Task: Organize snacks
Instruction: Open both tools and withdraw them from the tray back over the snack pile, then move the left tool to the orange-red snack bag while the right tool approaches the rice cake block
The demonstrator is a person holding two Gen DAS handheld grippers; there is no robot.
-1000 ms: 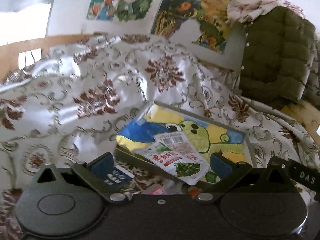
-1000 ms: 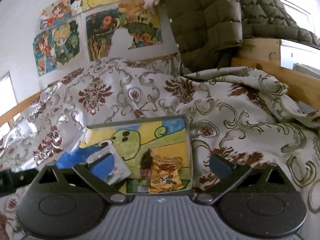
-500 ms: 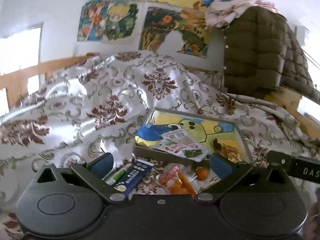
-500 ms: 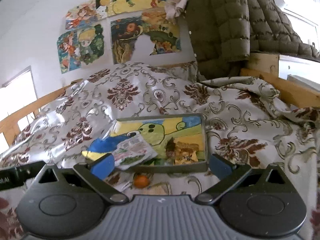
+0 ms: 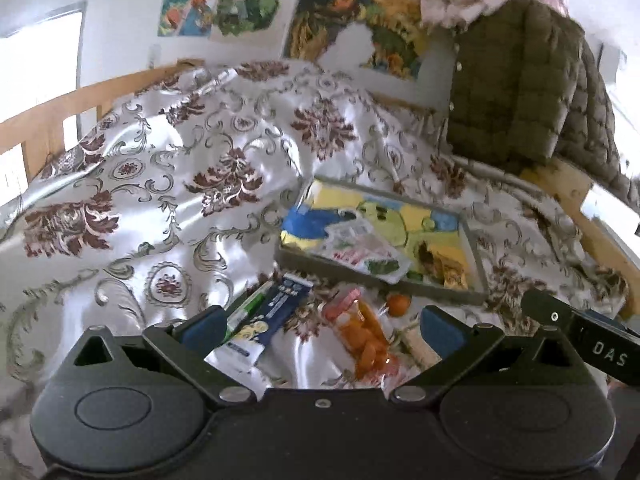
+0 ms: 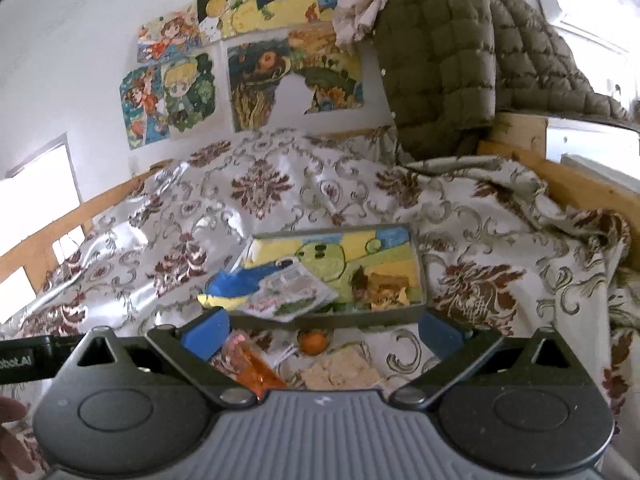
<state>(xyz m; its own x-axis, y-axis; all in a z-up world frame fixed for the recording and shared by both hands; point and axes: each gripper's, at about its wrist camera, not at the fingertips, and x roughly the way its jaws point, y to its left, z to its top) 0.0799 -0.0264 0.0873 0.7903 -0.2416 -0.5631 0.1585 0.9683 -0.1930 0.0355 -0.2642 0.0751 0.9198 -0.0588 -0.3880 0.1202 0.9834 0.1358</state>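
White "DAS" lettering on right tool (image 5: 608, 354)

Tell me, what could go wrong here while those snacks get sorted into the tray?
The white packet already hangs over the front rim of the tray; a nudge might tip it out onto the bedspread.

The small orange fruit is round and sits on soft, sloped cloth, so it may roll away when touched.

The orange snack bag and the blue packet lie close together between the open fingers of the left hand-held gripper, which could catch both.

Poster-covered white wall (image 6: 80, 40), wooden rail (image 5: 60, 108)
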